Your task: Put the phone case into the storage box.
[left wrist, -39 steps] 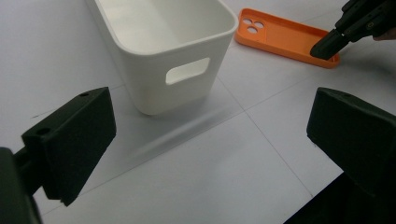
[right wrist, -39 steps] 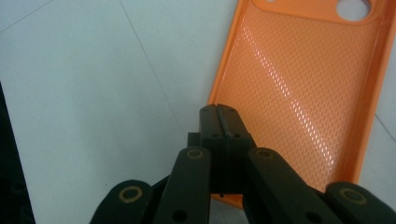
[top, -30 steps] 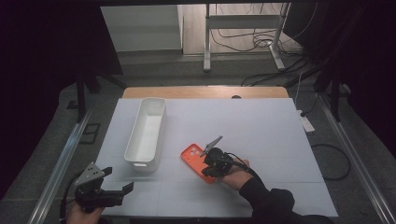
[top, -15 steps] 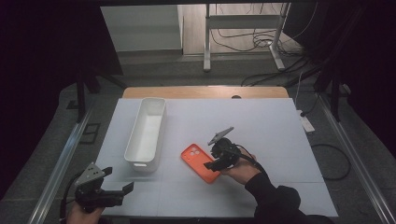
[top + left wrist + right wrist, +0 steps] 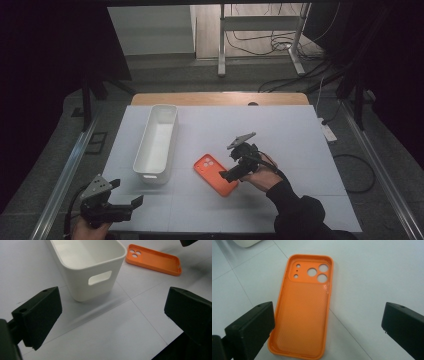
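So, I'm counting one orange soft plastic phone case, one white rectangular plastic bin, and my two grippers.

The phone case is lying flat on the white table mat, inner side up, near the middle of the table and just right of the bin. Its long axis is running diagonally in the high view: the camera-cutout end is pointing up-left toward the bin, the plain end down-right toward me. In the right gripper view the phone case is running lengthwise away from the camera, cutouts at the far end.

The bin is sitting with its long axis running away from me. What I'm seeing of its inside is bare white plastic. In the left gripper view the bin is showing a handle slot in its near end wall.

My right gripper is hovering just over the case's right edge. Its fingers have just been opening and are now standing spread wide, nothing pinched, the case lying free below them.

My left gripper is sitting at the near-left table corner, fingers spread, gripping nothing, pointing at the bin.
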`<state>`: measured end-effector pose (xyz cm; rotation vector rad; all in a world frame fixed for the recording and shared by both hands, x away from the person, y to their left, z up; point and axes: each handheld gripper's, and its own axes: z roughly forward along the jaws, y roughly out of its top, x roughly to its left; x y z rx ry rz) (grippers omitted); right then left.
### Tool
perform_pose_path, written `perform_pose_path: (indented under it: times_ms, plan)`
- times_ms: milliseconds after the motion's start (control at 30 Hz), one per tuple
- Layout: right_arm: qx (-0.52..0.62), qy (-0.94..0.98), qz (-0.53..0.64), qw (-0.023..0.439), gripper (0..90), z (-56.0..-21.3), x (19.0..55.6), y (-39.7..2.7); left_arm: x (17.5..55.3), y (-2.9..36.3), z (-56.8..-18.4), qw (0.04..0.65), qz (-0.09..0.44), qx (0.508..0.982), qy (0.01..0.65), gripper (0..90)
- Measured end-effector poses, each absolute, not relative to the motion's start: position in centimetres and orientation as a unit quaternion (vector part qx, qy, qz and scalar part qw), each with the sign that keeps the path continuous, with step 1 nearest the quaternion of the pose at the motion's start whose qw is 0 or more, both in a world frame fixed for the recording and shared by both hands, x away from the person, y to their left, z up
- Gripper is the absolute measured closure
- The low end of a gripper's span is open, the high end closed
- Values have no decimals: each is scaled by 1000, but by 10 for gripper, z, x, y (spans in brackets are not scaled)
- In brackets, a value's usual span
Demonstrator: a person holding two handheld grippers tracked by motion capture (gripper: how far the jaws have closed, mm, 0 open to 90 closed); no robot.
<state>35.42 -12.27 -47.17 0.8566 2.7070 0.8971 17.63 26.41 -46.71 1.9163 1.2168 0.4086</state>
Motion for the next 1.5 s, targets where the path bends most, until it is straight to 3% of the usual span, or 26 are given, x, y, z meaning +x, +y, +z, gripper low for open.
perform_pose_path:
  times_ms: [1300,1500]
  plan:
    - [300,929,212,52,0,-518,368,-114,177,265,-467,407,159,759,482,21]
    - [299,927,214,73,115,-516,367,-116,177,265,-467,407,159,759,482,21]
